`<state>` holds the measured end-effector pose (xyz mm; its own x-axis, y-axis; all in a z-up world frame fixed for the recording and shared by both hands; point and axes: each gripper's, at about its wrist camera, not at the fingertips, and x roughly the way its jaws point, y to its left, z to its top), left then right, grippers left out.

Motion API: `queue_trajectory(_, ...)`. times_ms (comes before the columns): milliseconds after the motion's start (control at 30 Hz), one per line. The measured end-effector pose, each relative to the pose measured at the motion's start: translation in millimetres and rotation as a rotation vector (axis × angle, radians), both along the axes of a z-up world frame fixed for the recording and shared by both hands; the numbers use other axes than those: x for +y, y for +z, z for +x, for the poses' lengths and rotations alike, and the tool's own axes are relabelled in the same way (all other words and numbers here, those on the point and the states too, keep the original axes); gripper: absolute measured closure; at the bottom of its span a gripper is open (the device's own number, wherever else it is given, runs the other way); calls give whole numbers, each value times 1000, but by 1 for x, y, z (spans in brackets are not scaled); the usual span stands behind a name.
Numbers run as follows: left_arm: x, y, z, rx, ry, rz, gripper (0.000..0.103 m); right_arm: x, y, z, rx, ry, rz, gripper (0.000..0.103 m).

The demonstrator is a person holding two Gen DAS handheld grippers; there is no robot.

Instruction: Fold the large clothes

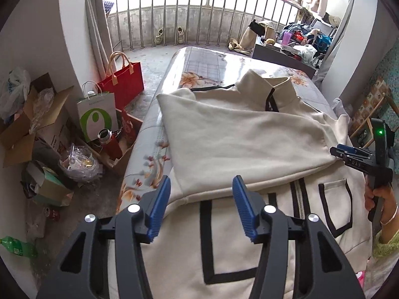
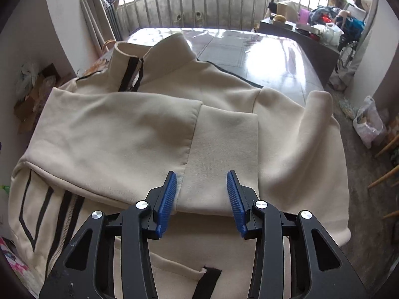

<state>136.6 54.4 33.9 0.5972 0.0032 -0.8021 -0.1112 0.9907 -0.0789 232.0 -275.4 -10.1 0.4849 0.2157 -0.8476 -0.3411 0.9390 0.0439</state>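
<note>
A cream jacket (image 1: 224, 134) with black trim and a stand-up collar (image 1: 271, 87) lies flat on the table, zip side up. One sleeve (image 2: 119, 134) is folded across its chest, and the cuff (image 2: 222, 154) ends near the right side. My left gripper (image 1: 202, 189) hovers open over the sleeve's lower edge with nothing between its blue pads. My right gripper (image 2: 201, 184) stands open with the cuff's end lying between its fingers, the pads apart from the cloth. In the left wrist view the right gripper (image 1: 335, 152) shows at the cuff's tip, held by a hand (image 1: 381, 199).
The table (image 2: 261, 57) has a glossy floral cover, bare beyond the collar. Paper bags (image 1: 119, 82), cardboard boxes (image 1: 22, 129) and rubbish crowd the floor on the left. A dark low table (image 1: 279, 52) with clutter and a balcony railing (image 1: 189, 17) stand behind. A plastic bag (image 2: 369, 122) sits on the floor to the right.
</note>
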Motion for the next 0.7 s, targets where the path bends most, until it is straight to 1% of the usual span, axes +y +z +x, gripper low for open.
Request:
queue_trajectory(67,-12,-3,20,-3,-23,16,42,-3,10,-11,-18,-13,31,53)
queue_trajectory(100,-18,-7,30,-3,-42,18,37,-5,12,-18,-12,-15,48,47)
queue_trajectory(133,-23,-13,40,3,-56,28,36,-5,12,-24,-4,-21,58,42)
queue_trajectory(167,-29,-20,50,13,-62,46,34,-5,10,-27,5,-26,55,40)
queue_trajectory(267,-47,-46,73,41,-90,104,34,-1,3,-44,16,-25,24,33)
queue_trajectory(333,-59,-64,84,63,-108,156,34,3,-4,-52,12,-25,-26,28)
queue_trajectory(400,-66,-78,90,80,-115,205,34,7,-11,-57,17,-11,-52,23)
queue_trajectory(467,-69,-89,92,91,-115,215,33,9,-18,-57,34,-8,-71,17)
queue_trajectory(533,-69,-91,89,57,-98,218,28,10,-25,-57,50,-18,-98,12)
queue_trajectory(567,-68,-92,89,53,-97,226,25,10,-27,-57,53,-22,-102,10)
queue_trajectory(633,-66,-94,87,38,-98,231,22,8,-28,-56,59,-39,-87,8)
queue_trajectory(700,-64,-96,87,30,-97,231,17,2,-29,-54,83,-61,-47,8)
